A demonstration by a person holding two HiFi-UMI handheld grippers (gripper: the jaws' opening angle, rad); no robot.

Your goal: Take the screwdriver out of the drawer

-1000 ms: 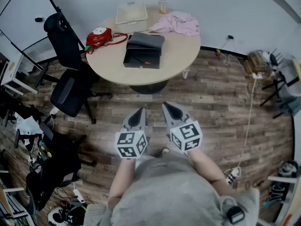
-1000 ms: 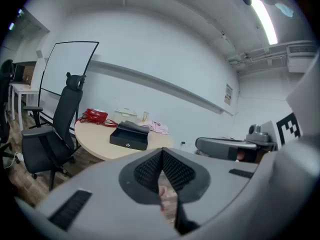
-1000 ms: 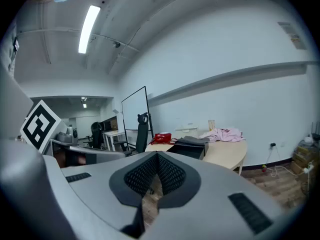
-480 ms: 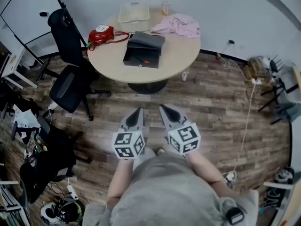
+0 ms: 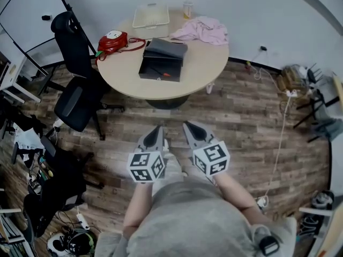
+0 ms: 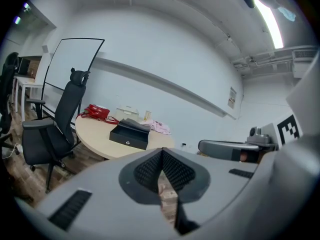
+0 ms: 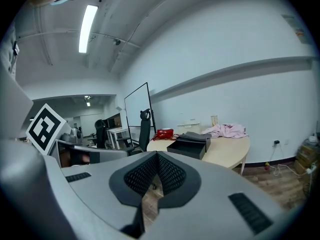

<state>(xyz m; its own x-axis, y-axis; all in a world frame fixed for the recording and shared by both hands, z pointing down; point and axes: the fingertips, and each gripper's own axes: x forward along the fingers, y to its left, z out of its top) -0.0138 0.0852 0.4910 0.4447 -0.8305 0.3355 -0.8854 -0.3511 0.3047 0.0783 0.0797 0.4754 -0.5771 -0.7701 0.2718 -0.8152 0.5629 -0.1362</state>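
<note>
Far off, screwdriver (image 5: 162, 72) in open drawer (image 5: 157, 78); left gripper (image 5: 158, 128), right gripper (image 5: 188, 125) closed

A round table (image 5: 206, 71) stood at twelve o'clock on the wood-plank floor (image 5: 246, 127), a black office chair (image 5: 75, 103) at ten, pale walls (image 5: 268, 15) behind, a strip light (image 7: 86, 28) overhead.

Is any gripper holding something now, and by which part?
Nothing is held: the left gripper and the right gripper are both shut and empty.
</note>
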